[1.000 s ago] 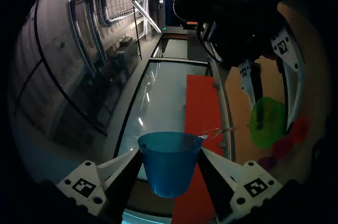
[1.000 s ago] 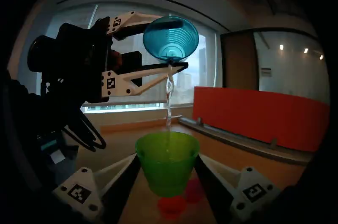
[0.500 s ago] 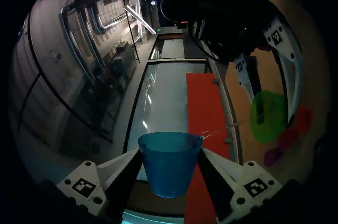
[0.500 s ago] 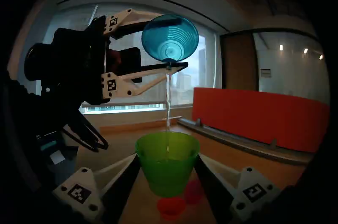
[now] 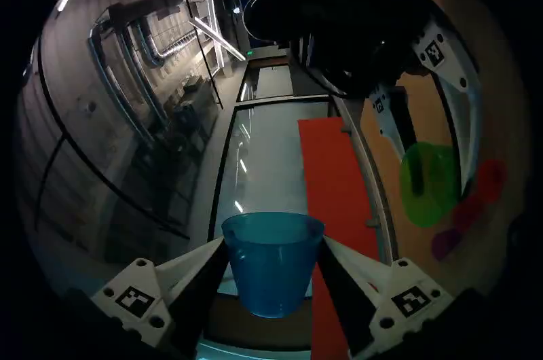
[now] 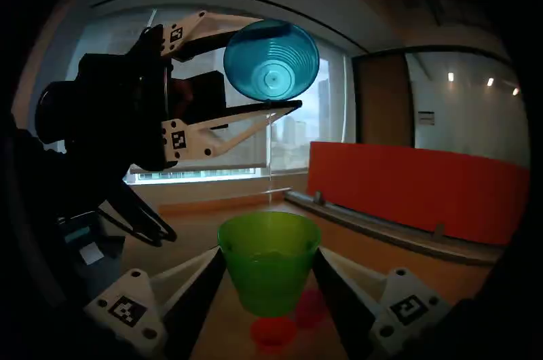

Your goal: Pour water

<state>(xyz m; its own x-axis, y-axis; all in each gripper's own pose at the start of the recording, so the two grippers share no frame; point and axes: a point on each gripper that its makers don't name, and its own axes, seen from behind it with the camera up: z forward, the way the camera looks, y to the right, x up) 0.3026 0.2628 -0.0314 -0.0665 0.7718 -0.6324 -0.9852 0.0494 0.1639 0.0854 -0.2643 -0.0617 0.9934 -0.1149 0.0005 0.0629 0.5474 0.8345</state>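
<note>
- The upper cup (image 6: 271, 61) sits between the fingers of the left gripper (image 6: 277, 64), tipped on its side, mouth toward the right gripper.
- The lower cup (image 6: 269, 261) stands upright between the fingers of the right gripper (image 6: 269, 259), directly beneath the upper cup, apart from it.
- Small discs (image 6: 271, 329) lie on the table (image 6: 380, 251) by the lower cup's base.
- A partition (image 6: 421, 183) stands behind the table, right; a window (image 6: 298, 132) lies behind the left gripper.

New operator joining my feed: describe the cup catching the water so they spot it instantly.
Find the long orange panel running along the wooden table. In front of it, the right gripper clamps a translucent green plastic cup, upright. Unlike the translucent blue plastic cup tipped above it in the left gripper, it is green and sits above small red discs.
</note>
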